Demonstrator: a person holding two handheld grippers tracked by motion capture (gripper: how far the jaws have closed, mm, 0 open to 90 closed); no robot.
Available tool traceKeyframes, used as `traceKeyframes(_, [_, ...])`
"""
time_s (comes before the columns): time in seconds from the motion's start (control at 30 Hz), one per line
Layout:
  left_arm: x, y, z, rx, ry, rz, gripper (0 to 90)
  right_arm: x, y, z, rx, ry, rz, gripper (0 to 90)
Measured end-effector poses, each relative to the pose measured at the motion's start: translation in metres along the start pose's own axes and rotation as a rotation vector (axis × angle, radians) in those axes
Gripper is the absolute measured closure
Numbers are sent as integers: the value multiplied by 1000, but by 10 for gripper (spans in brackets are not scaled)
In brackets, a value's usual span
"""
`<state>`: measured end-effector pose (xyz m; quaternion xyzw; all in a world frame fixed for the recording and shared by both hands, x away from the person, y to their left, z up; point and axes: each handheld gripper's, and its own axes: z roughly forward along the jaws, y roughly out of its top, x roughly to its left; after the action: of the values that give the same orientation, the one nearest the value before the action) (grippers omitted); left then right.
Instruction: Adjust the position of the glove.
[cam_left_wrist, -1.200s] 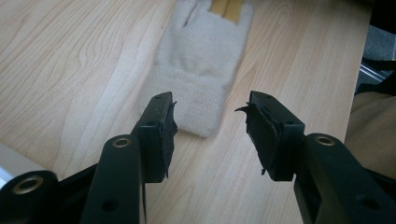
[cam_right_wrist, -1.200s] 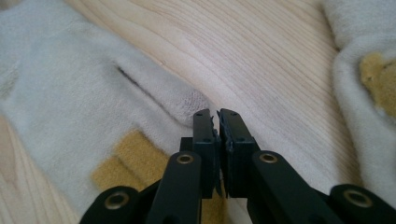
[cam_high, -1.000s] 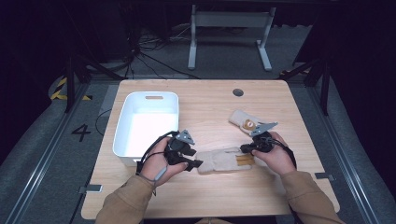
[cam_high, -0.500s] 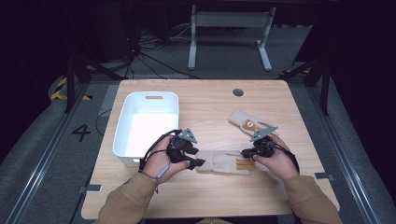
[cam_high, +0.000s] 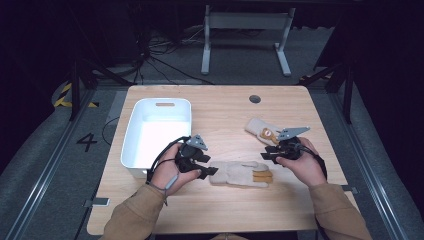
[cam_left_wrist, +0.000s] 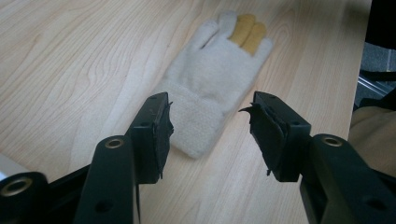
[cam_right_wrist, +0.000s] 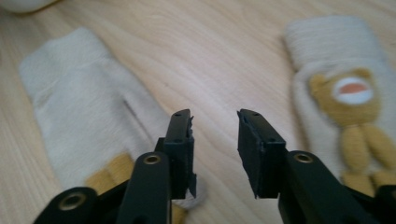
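Glove (cam_left_wrist: 211, 88) cuff lies between the spread jaws of the left gripper (cam_left_wrist: 210, 126), pads apart from the knit. Right gripper (cam_right_wrist: 215, 144) jaws have just been opening; nothing sits between them, and they stand over bare wood beside the glove's yellow fingertips. Judged step: release done, regrasp pending. Next move: close the left jaws on the cuff. A second glove (cam_high: 261, 131) lies beyond the first, right of the white bin (cam_high: 131, 150).

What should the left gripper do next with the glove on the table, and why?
Probably ease the left gripper forward and down onto the glove's cuff, then close. Its jaws stand open with the cuff lying flat just ahead of them, untouched; the right gripper, jaws just opened, holds nothing.
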<state>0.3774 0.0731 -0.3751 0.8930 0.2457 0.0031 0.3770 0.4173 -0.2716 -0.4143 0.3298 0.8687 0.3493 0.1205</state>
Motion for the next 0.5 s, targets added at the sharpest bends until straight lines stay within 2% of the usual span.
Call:
traceKeyframes(0.07, [1,0,-1,-1,-1,-1,489,-11,3,-4,-24,-16,36,563])
traceKeyframes(0.17, [0,0,-2,-12,4,6,490,-18,4,-6,-27,-35,37,556])
traceKeyframes(0.27, [-1,1,-5,-22,4,13,490,-30,6,-8,-42,-60,43,505])
traceKeyframes(0.3, [-1,1,-5,-27,5,16,490,-30,6,-8,-42,-60,43,505])
traceKeyframes(0.33, [-1,1,-5,-29,4,15,489,-37,8,-8,-34,-76,60,467])
traceKeyframes(0.43, [0,1,-5,-29,3,12,489,-45,9,-8,-40,-101,57,449])
traceKeyframes(0.47, [1,0,-6,-28,3,9,487,-52,10,-6,-27,-105,77,438])
traceKeyframes(0.5, [1,0,-6,-28,3,9,485,-52,10,-6,-27,-105,77,438])
